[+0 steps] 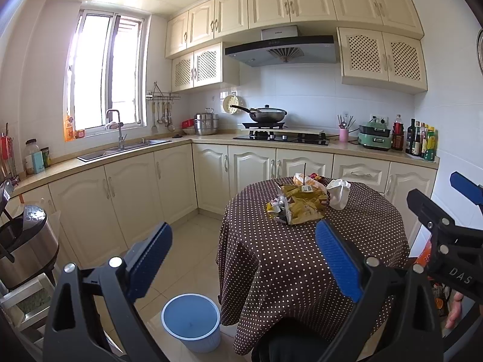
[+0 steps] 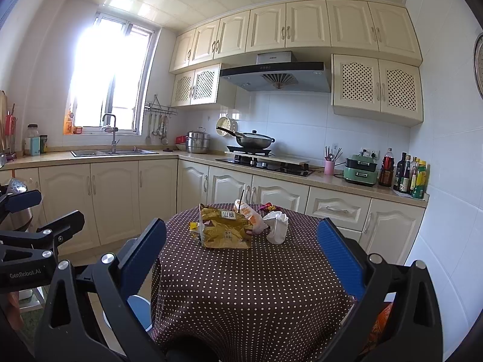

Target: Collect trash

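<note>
"GenRobot.AI" is printed in pale letters on the black body of the left gripper (image 2: 21, 274), at the near left edge of the right wrist view. "DAS" stands on the black body of the right gripper (image 1: 459, 273), at the near right of the left wrist view. The white label on the yellow snack bag (image 2: 226, 226) on the bench carries dark characters too small to read.

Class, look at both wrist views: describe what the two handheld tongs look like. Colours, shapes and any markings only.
Both tongs, left and right, have black plastic frames with triangular cut-outs and silver round bolt heads. Each finger carries a long, flat blue ribbed pad. White lettering marks the bodies: "DAS" on the right one seen from the left view, "GenRobot.AI" on the left one seen from the right view. No cables show.
</note>
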Motion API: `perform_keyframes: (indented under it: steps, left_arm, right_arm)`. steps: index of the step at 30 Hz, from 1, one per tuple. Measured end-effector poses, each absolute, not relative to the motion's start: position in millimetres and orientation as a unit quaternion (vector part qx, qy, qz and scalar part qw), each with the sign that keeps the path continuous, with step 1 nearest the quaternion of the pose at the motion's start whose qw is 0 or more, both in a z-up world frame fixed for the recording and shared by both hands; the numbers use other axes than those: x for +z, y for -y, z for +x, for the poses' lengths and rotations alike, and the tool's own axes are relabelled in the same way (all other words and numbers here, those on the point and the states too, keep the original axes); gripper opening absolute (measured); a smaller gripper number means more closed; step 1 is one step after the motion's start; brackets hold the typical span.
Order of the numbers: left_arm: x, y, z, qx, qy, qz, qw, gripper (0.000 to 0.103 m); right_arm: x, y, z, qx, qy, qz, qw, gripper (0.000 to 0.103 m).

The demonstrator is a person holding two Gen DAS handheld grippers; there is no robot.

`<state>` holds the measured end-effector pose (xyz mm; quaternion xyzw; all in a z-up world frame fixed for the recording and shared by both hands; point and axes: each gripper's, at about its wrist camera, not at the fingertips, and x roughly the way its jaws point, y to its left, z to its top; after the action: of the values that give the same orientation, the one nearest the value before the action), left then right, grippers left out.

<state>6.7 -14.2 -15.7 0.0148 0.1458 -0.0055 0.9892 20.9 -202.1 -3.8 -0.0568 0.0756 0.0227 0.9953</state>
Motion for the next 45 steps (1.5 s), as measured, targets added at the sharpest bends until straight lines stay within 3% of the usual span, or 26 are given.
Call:
perform_keyframes:
  steps: [29, 45]
  left_arm:
    - [-21.1, 10.3, 23.4, -0.005, -0.17, 0.018, 0.985, 0.094]
    - [-76.9, 24.0, 146.1, -0.068, -0.272, 0.005, 0.96, 0.094]
  right_arm:
    - [-11.6, 208.7, 42.6, 0.04, -0.118, -0.037, 0.992, 0.096]
    - [-70.5, 265.0, 152.0, -0.007, -0.221, 0.029, 0.975, 0.096]
